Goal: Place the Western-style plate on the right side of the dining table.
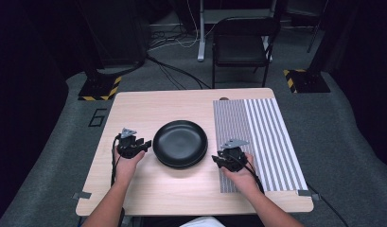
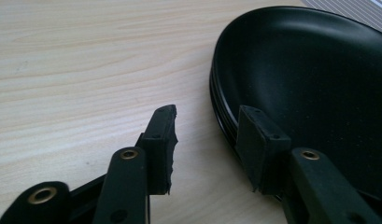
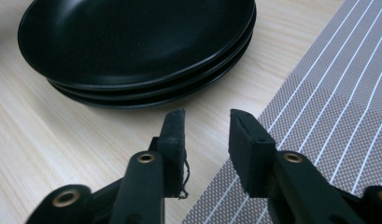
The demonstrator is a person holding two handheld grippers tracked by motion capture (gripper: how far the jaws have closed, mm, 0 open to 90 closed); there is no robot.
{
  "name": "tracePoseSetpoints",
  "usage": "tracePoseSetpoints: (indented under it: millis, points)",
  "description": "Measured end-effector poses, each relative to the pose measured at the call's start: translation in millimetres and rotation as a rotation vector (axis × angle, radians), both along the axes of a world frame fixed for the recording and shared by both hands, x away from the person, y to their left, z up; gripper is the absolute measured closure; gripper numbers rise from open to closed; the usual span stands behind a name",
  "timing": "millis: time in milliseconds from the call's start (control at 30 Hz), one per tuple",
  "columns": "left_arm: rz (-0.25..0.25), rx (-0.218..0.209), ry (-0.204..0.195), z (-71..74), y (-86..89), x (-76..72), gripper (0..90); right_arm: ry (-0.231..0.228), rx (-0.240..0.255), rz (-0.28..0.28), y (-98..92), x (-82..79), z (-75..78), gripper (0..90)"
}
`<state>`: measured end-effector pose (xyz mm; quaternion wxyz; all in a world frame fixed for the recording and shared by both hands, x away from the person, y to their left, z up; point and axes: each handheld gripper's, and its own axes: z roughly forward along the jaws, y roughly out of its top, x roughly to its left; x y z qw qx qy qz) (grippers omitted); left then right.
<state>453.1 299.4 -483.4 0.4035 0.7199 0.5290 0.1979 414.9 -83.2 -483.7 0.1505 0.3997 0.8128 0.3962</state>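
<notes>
The fingers of the left gripper (image 2: 205,140) stand parted with the near rim of the stack of black plates (image 1: 180,143) between them, not yet pinched; the right gripper (image 3: 206,135) is released too, its gap bare. The stack sits mid-surface (image 1: 153,184) between both hands, nearer the left.
</notes>
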Motion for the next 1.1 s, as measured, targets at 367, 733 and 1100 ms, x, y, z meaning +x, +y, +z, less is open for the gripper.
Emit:
tracePoseSetpoints:
  millis: [367,733,1100]
  points:
    - [-0.016,0.006,-0.014,9.6,-5.6,-0.5,58.0,-0.016,0.05,-0.028,9.4,10.1,9.5,62.3]
    - [-0.033,-0.032,-0.012,17.4,-10.8,2.2,55.3,-0.033,0.048,-0.047,14.9,22.4,15.6,70.1]
    - [-0.046,-0.009,-0.005,35.2,-17.8,7.4,60.5,-0.04,0.091,-0.057,17.4,37.4,32.6,71.1]
